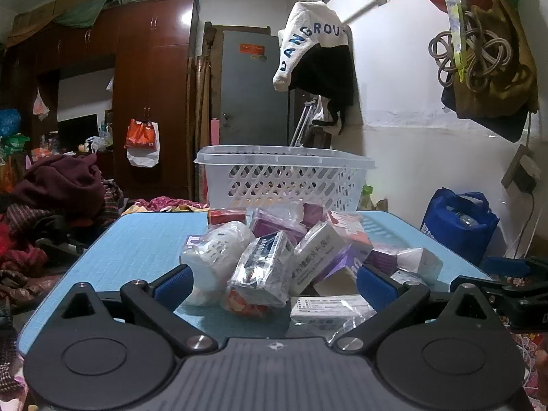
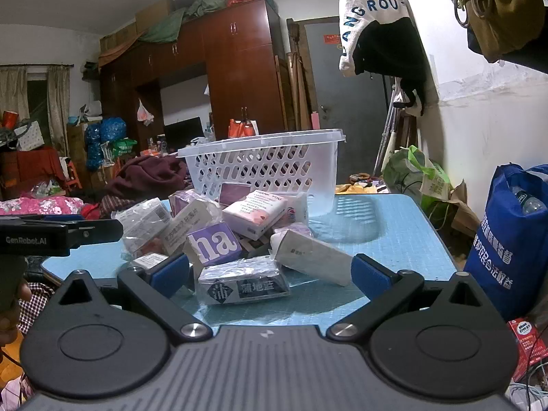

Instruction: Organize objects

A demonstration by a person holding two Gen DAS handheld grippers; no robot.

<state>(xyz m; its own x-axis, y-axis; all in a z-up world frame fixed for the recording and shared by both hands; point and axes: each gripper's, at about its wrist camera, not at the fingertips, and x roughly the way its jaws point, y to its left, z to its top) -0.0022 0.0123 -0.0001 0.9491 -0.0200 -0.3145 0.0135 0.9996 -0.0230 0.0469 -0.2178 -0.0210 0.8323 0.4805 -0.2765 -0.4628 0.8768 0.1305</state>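
Observation:
A heap of small boxes and plastic-wrapped packs (image 1: 291, 253) lies on the light blue table (image 1: 137, 243), and it also shows in the right wrist view (image 2: 236, 233). A white perforated basket (image 1: 284, 178) stands behind the heap at the table's far edge, also in the right wrist view (image 2: 263, 167). My left gripper (image 1: 274, 286) is open, its blue pads either side of a wrapped box (image 1: 263, 270) at the heap's near edge. My right gripper (image 2: 270, 274) is open, around a dark-labelled wrapped box (image 2: 243, 284) without touching it.
A blue bag (image 2: 513, 246) stands right of the table by the white wall. A green bag (image 2: 414, 174) lies beyond the table. Piles of clothes (image 1: 58, 205) fill the left side. The other gripper (image 2: 58, 233) shows at the left.

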